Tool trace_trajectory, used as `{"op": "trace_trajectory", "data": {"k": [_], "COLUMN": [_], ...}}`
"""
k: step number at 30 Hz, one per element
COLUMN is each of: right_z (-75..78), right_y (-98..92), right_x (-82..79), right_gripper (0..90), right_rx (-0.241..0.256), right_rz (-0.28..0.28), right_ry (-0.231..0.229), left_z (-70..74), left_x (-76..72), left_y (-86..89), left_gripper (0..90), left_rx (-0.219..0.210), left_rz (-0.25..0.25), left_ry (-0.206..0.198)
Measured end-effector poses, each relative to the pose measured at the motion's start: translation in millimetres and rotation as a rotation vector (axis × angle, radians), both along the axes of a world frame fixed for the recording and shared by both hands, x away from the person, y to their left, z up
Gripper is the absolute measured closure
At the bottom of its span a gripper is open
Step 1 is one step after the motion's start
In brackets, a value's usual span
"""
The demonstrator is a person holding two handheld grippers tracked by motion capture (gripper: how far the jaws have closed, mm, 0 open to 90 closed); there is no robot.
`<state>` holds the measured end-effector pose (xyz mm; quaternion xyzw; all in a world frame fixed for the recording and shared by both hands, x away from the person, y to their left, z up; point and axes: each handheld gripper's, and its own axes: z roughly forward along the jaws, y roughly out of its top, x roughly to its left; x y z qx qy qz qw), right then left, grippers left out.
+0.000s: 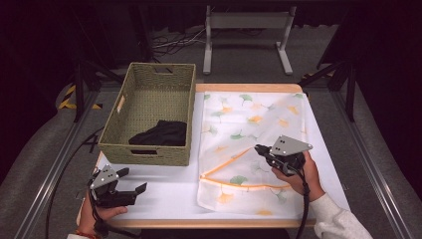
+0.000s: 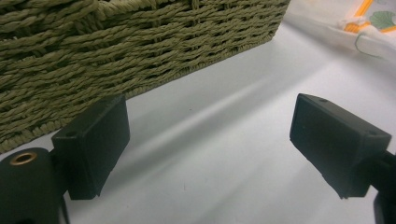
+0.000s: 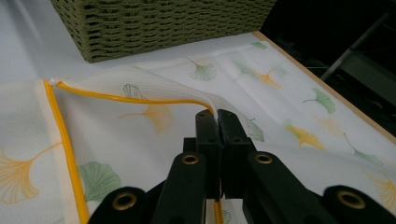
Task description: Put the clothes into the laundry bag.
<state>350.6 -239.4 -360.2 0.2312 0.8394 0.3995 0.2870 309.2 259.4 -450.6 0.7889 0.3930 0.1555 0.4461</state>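
My right gripper [image 1: 262, 150] has its jaws clenched on the orange-edged flap of the mesh bag [image 1: 254, 124], lying just right of the basket [image 1: 149, 154]. My left gripper [image 1: 133, 181] waits released below the basket, farther from the bag's opening.

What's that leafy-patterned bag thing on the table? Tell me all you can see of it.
The mesh bag is a flat white pouch of thin, net-like fabric printed with green and orange fan-shaped leaves, with an orange-trimmed opening near its front end. It lies spread on the white table, right of the woven basket. The right tool is shut on the upper edge of the opening, lifting that flap a little so the mouth gapes. The left tool is open and apart from it.
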Motion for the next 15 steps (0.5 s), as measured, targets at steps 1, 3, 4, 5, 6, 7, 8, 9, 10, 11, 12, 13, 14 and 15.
{"op": "trace_trajectory", "data": {"k": [1, 3, 4, 5, 6, 7, 8, 9, 10, 11, 12, 13, 14, 15], "right_z": [0.0, 1.9, 2.6, 3.0, 3.4, 3.5, 3.6, 4.0, 4.2, 4.5, 5.3, 6.0, 7.1, 8.2], "right_y": [0.0, -0.4, -0.8, -1.0, -1.0, -0.8, -0.2, 0.1, 0.3, 0.6, 0.7, 0.3, -0.1, -0.5], "right_x": [0.0, 0.5, 1.1, 1.8, 2.1, 2.0, 1.8, 1.1, 0.8, 0.3, -0.9, -1.3, -1.8, -2.1], "right_gripper": [89.0, 89.0, 89.0, 89.0, 89.0, 89.0, 89.0, 89.1, 89.2, 89.2, 89.2, 89.2, 89.2, 89.2], "right_rx": [0.0, 0.006, 0.004, 0.007, 0.009, 0.006, 0.006, 0.005, 0.001, -0.004, -0.003, -0.001, 0.001, 0.006], "right_rz": [0.0, -0.001, -0.001, -0.004, -0.005, -0.006, -0.004, -0.002, 0.001, 0.005, 0.005, 0.007, 0.005, 0.002], "right_ry": [0.0, -0.004, -0.006, -0.008, -0.008, -0.01, -0.012, -0.015, -0.018, -0.024, -0.032, -0.036, -0.037, -0.04], "left_z": [0.0, -0.7, -0.5, -0.2, 0.3, 0.8, 1.4, 1.7, 2.1, 2.2, 1.9, 1.4, 0.7, 0.0], "left_x": [0.0, -0.3, -0.6, -0.9, -1.0, -1.2, -1.4, -1.0, -0.3, 0.5, 1.2, 2.0, 2.5, 3.0], "left_y": [0.0, -0.1, 0.2, 1.0, 1.3, 1.1, 0.4, -0.4, -1.6, -3.5, -4.4, -5.3, -5.9, -6.6], "left_gripper": [12.7, 12.7, 12.7, 12.7, 12.7, 12.7, 12.7, 12.7, 12.7, 12.7, 12.7, 12.7, 12.7, 12.7], "left_rx": [0.0, 0.001, 0.001, -0.005, -0.007, -0.007, -0.007, -0.004, 0.0, 0.0, 0.003, 0.008, 0.012, 0.012], "left_rz": [0.0, 0.006, 0.01, 0.013, 0.016, 0.017, 0.015, 0.013, 0.01, 0.006, 0.003, -0.002, -0.006, -0.006], "left_ry": [0.0, 0.004, 0.002, -0.002, -0.001, -0.001, 0.003, -0.004, -0.01, -0.008, -0.01, -0.007, -0.001, 0.004]}}
